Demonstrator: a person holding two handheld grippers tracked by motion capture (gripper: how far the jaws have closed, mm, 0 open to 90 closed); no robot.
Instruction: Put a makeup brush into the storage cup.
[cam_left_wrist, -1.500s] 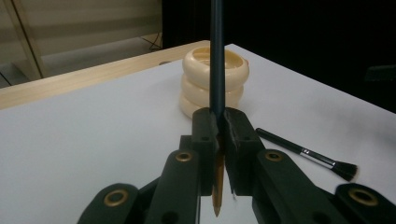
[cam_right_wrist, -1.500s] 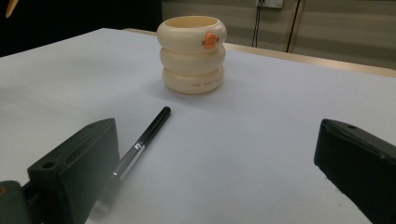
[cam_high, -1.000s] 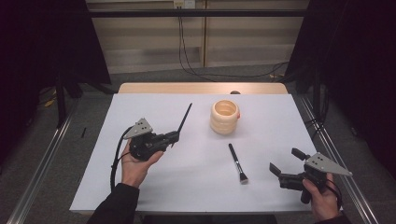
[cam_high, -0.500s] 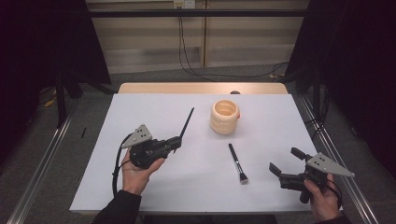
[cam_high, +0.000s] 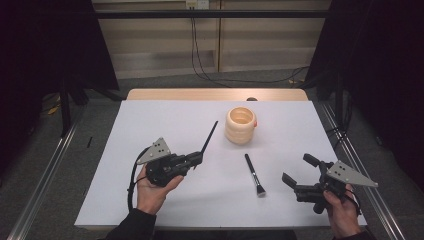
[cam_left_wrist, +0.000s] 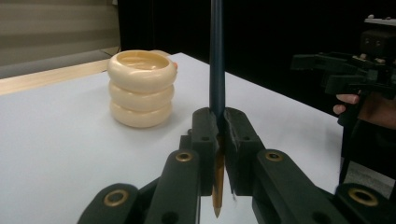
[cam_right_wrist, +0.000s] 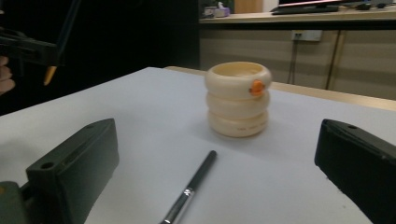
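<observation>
The cream cup stands upright on the white table. It looks like three fat rings stacked up, and it has a small orange spot near its top. In front of the cup, a thin black brush lies flat on the table, apart from the cup. The right gripper has its two black jaws far apart, one on each side of the brush, with nothing between them touching. Far to the left of the cup, the other gripper pinches a dark stick with an orange tip.
</observation>
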